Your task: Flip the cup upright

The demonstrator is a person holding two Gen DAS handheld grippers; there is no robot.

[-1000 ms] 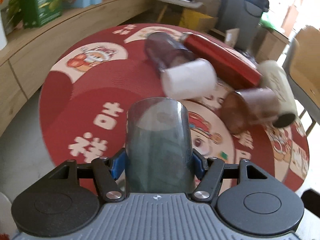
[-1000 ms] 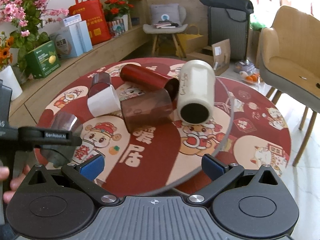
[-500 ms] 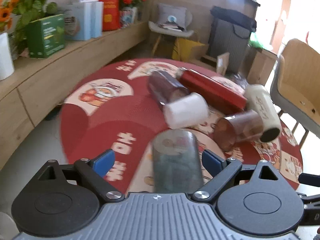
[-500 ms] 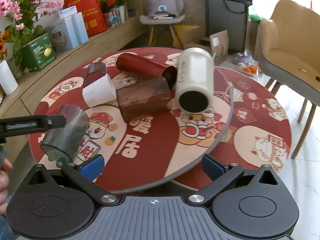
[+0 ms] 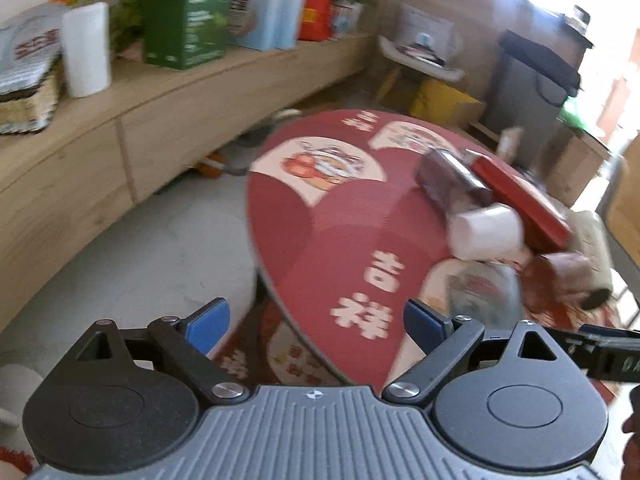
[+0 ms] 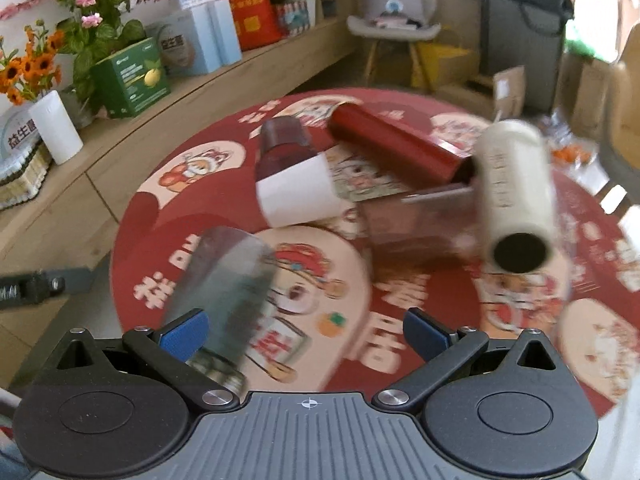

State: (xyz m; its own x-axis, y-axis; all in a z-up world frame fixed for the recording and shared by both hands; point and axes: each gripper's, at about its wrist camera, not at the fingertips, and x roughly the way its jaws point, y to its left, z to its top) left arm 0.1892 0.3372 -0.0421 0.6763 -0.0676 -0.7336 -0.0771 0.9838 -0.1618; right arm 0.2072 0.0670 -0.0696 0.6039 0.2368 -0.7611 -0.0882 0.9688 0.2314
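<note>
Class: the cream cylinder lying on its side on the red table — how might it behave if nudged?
The cream cylinder lies on its round side, so it would probably roll. It leans against the red tube, which may block it that way. It looks rigid.

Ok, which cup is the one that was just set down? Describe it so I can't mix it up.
On the round red cartoon-print table, look at the near left edge, just ahead of the right claw. The see-through grey-tinted plastic cup stands there alone, apart from the pile. Unlike the white paper cup and brown translucent cup lying behind it, it is smoky grey.
</note>
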